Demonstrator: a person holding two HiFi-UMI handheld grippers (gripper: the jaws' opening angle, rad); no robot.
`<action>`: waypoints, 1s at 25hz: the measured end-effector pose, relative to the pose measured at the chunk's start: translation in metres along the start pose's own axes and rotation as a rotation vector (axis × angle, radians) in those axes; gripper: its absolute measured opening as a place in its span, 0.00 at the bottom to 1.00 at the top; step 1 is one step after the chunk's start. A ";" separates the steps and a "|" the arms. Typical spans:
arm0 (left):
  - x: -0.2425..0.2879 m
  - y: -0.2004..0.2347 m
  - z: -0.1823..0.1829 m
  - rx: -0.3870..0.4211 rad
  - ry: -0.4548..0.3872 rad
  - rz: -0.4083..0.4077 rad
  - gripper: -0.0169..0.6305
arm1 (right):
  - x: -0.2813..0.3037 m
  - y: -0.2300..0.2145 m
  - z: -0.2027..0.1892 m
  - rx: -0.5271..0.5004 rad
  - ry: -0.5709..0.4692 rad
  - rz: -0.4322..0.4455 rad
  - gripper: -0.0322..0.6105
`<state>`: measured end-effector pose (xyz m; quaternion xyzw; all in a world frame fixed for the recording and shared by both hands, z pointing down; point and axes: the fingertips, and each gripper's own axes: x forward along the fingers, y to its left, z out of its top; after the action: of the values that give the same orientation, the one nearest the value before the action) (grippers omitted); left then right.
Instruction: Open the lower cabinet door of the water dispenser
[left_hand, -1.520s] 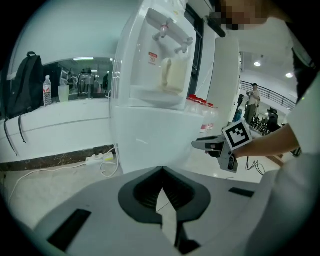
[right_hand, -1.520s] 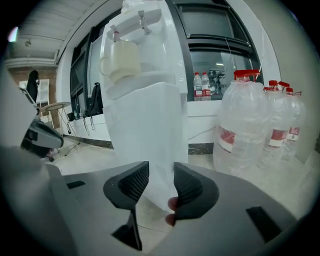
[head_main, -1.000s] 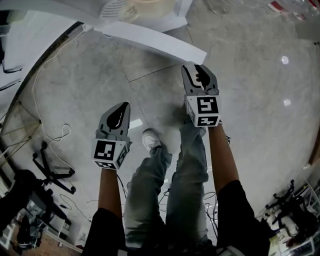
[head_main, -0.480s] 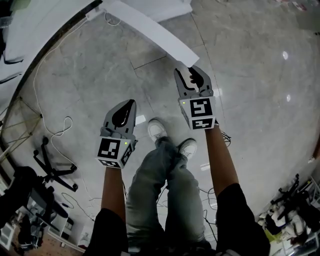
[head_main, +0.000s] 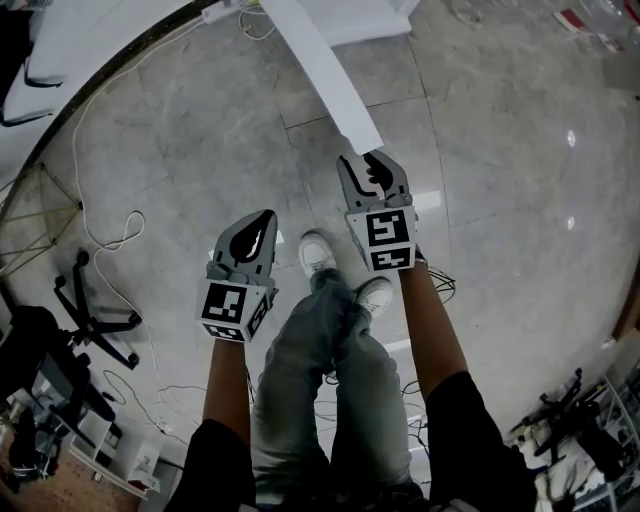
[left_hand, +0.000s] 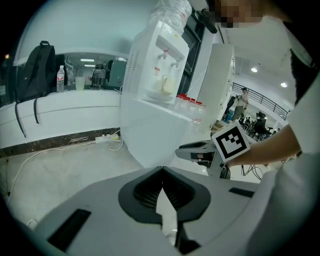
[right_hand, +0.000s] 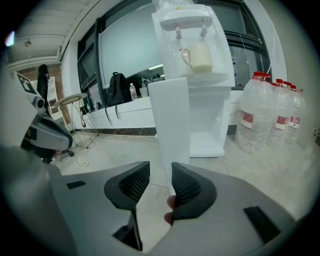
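The white water dispenser (right_hand: 200, 50) stands ahead, its lower cabinet hollow showing. Its lower door (head_main: 330, 80) is swung wide out over the floor and appears edge-on in the right gripper view (right_hand: 170, 115). My right gripper (head_main: 372, 160) is at the door's free end. Its jaws stand apart and are closing slightly (right_hand: 161, 175). The door edge lies just beyond the tips near the right finger, with floor showing through the gap. My left gripper (head_main: 262, 215) hangs lower left, away from the door, shut on nothing (left_hand: 161, 170).
Several large water bottles (right_hand: 265, 115) stand right of the dispenser. A power strip with a white cable (head_main: 100, 130) lies along the curved counter's base. A black stand (head_main: 100, 330) is at the left. The person's shoes (head_main: 320, 255) are between the grippers.
The door has swung further open, and its free end has stayed at my right gripper's tips. Both grippers have shifted back across the floor. The person's feet have stepped.
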<state>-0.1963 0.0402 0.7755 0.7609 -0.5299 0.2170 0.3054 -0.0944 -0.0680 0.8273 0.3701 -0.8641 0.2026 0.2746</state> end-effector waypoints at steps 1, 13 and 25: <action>-0.002 0.000 -0.002 -0.004 0.003 0.001 0.04 | 0.001 0.008 -0.001 -0.006 0.004 0.013 0.28; -0.022 0.017 -0.003 -0.020 0.024 0.042 0.04 | 0.014 0.062 -0.005 -0.016 0.046 0.129 0.24; -0.042 -0.006 0.027 -0.034 0.014 0.029 0.04 | -0.023 0.074 0.030 -0.039 0.030 0.156 0.19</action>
<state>-0.2051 0.0513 0.7268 0.7462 -0.5423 0.2180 0.3187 -0.1463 -0.0253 0.7792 0.2932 -0.8898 0.2122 0.2781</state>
